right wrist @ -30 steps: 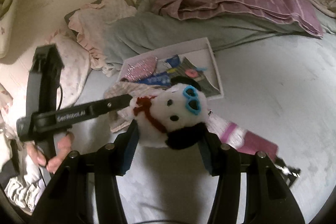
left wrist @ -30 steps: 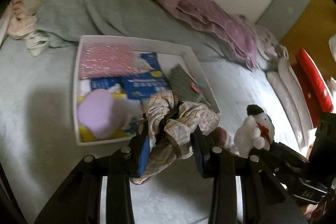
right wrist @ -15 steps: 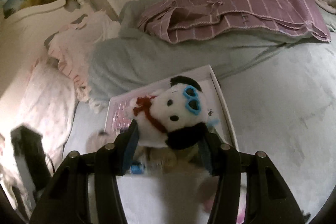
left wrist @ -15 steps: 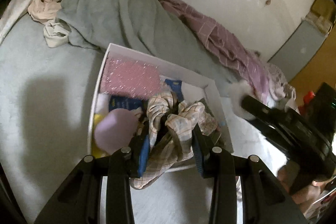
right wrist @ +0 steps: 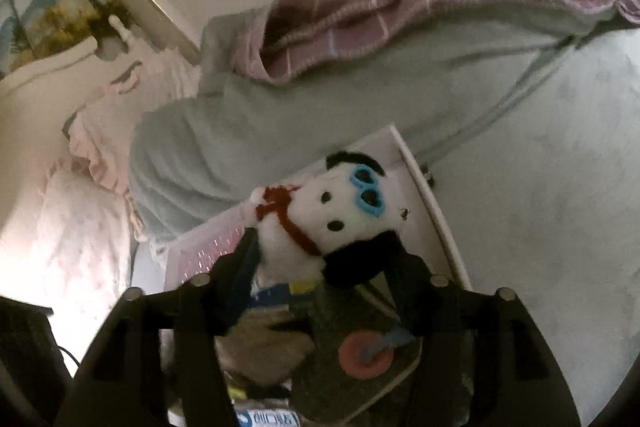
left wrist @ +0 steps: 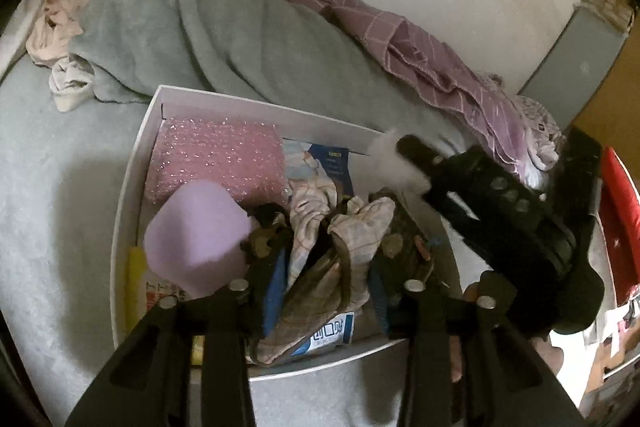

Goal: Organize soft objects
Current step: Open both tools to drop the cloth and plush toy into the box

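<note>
White box on grey bed cover: holds pink glitter pouch, lilac foam block, blue packets and a dark grey knit item with a coral ring. Left gripper, jaws opening, checked cloth between them, hanging into the box over the near wall. Right gripper, jaws opening, white plush toy with blue glasses and red scarf between them, above the box's right side; pad contact unclear

blue-white packet (in the box), print too blurred to read
</note>
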### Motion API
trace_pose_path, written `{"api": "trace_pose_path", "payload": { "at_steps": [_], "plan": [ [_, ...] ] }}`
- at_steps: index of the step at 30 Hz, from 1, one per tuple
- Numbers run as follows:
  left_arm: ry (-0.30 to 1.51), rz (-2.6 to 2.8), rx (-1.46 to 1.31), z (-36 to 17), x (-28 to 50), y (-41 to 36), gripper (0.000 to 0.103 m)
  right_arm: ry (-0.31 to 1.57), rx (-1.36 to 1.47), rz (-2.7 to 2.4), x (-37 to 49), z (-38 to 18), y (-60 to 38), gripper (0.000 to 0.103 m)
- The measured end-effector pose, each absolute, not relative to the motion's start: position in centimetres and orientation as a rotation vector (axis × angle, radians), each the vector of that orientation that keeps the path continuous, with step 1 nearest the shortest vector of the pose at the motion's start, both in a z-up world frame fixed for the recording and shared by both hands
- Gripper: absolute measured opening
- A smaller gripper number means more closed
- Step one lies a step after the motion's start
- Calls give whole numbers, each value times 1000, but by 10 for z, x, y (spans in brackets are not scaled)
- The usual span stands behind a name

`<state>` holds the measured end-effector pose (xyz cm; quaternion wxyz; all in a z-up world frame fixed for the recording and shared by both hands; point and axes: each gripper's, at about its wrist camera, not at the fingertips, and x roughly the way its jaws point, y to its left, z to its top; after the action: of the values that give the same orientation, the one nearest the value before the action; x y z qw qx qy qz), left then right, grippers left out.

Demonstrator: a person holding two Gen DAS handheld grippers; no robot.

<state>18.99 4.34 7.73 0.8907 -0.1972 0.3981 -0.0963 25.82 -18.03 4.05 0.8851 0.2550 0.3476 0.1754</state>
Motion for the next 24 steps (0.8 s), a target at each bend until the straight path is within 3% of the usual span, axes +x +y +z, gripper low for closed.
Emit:
{"api": "trace_pose_path", "payload": {
  "at_steps": [2,4,14,24],
  "plan": [
    [826,-205,-442,80,188,46,63,668,526,353,250,48,-183,90],
    [812,-203,-459,83,185,48,68,633,534,359,243,55,-186,94],
    [745,-98,-295,105,142,32,71,738,425,401,210,77,-182,94],
    [732,205,91,136,100,5,71,835,202,425,149,108,-175,94]
  ]
}}
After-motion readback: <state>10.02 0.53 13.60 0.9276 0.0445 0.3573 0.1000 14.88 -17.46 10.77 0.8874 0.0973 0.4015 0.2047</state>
